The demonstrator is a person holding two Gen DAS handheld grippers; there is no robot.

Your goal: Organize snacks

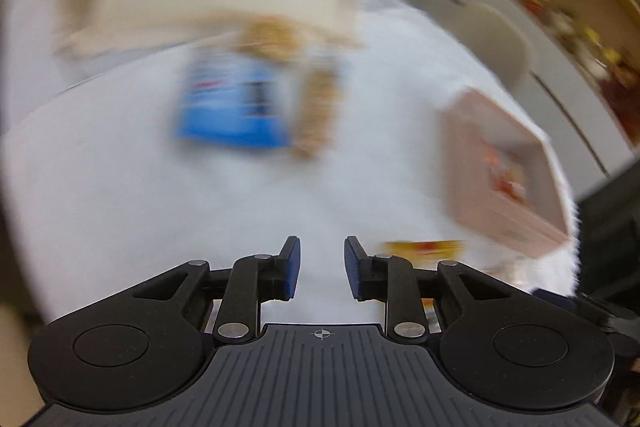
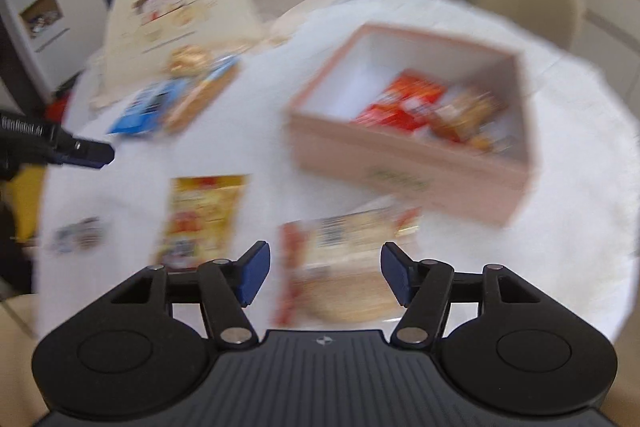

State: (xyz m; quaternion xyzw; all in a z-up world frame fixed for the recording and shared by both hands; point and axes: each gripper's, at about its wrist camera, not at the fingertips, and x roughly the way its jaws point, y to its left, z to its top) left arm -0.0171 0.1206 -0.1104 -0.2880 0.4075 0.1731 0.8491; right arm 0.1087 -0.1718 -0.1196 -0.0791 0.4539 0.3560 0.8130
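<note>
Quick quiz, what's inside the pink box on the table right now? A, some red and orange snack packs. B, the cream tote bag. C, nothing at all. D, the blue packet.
A: in the right wrist view the pink box holds red and orange snack packs along one side, while the blue packet lies outside on the table.

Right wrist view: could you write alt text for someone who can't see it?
Open tongs hover over a flat snack pack on a white table. Beyond sit a pink box holding snacks, a yellow pack and a blue pack. The picture is blurred.
</note>
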